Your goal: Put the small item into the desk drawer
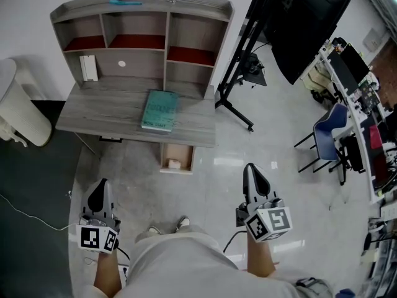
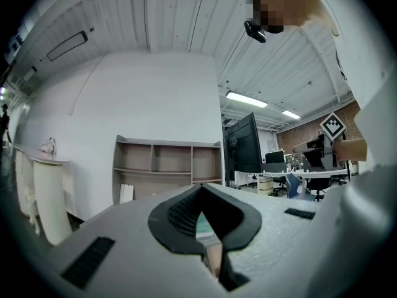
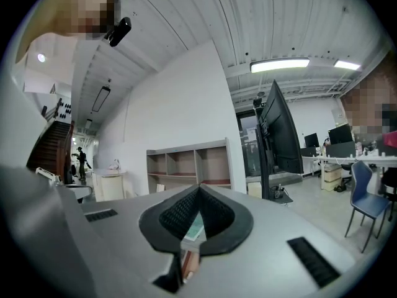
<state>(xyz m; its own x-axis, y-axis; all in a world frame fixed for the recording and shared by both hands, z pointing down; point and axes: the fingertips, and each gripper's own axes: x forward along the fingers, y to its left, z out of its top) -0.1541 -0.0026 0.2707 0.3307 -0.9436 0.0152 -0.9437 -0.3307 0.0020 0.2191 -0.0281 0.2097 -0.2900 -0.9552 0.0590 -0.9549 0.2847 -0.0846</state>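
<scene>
**Facing the worktop with both grippers closed and empty**

You stand back from the worktop [image 1: 99, 112], with a stretch of pale floor between it and your feet. You hold the left gripper [image 1: 101, 188] and the right gripper [image 1: 253, 174] low on either side of you, both pointing level toward it.

In the left gripper view the fingers [image 2: 186, 211] meet at their tips with nothing between them. The right gripper view shows the same: fingers [image 3: 181, 215] pressed together, gripping nothing.

The drawer [image 1: 164, 156] under the worktop's front edge is pulled out. The small item [image 1: 173, 164], pale, lies inside it toward the end nearest you. Neither gripper is near it.

A teal book [image 1: 159, 110] lies flat on the worktop just behind the drawer. A shelf unit [image 1: 166, 39] stands along the worktop's back. A dark screen on a stand [image 1: 307, 23] is off to your right.
</scene>
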